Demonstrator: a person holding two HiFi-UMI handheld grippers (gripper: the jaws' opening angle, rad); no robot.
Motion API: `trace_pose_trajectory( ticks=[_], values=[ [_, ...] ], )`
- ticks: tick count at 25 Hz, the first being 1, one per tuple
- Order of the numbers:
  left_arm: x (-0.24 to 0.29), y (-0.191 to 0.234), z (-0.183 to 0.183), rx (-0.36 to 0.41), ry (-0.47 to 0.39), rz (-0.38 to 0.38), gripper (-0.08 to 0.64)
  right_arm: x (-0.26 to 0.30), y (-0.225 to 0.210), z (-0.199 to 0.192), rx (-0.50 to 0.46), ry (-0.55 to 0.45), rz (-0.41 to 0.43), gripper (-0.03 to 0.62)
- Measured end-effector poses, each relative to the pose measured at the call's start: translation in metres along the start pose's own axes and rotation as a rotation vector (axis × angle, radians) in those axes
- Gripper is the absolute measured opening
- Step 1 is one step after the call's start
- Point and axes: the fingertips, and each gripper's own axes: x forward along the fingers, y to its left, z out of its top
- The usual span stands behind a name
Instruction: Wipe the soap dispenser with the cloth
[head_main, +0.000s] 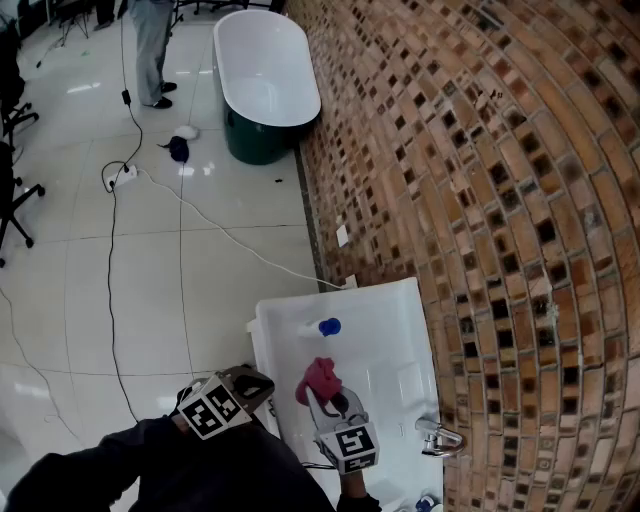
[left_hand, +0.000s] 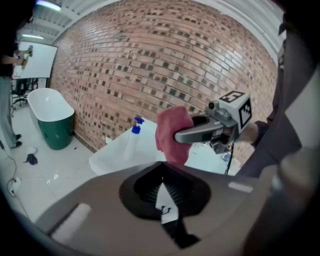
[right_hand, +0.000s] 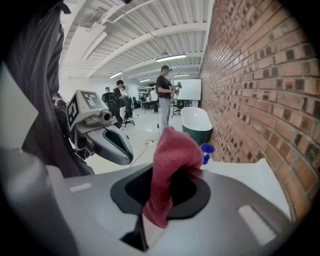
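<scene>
On the white basin top (head_main: 395, 320), near end of the scene, beside the brick wall (head_main: 480, 200):

- Soap dispenser (head_main: 322, 327): slim, pale, smooth bottle with a blue pump head. It stands upright at the far left of the basin top, and nothing touches it.
- Cloth (head_main: 320, 378): soft pink-red fabric with a fuzzy nap, bunched and drooping. It is clamped in the right gripper (head_main: 325, 398) and held in the air near the dispenser but apart from it.
- Left gripper (head_main: 250, 385): grey moulded plastic. Its jaws are together on nothing, and it sits left of the basin.
- Faucet (head_main: 438, 435): shiny metal, near right.

Status: the cloth is in hand. The wiping appears not yet begun, so closing the gap to the bottle and rubbing it remain.
</scene>
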Motion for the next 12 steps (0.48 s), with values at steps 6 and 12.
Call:
trace_pose_trajectory(
  ticks=[6, 12],
  values=[
    [0.026, 0.043, 0.044, 0.025, 0.018, -0.032, 0.0, 0.024, -0.08, 0.027, -0.038, 0.034, -0.066, 0.06],
    [0.031, 0.078, 0.071, 0.063, 0.04, -0.119, 0.0, 0.055, -0.108, 0.042, -0.044, 0.176, -0.08, 0.06]
  ],
)
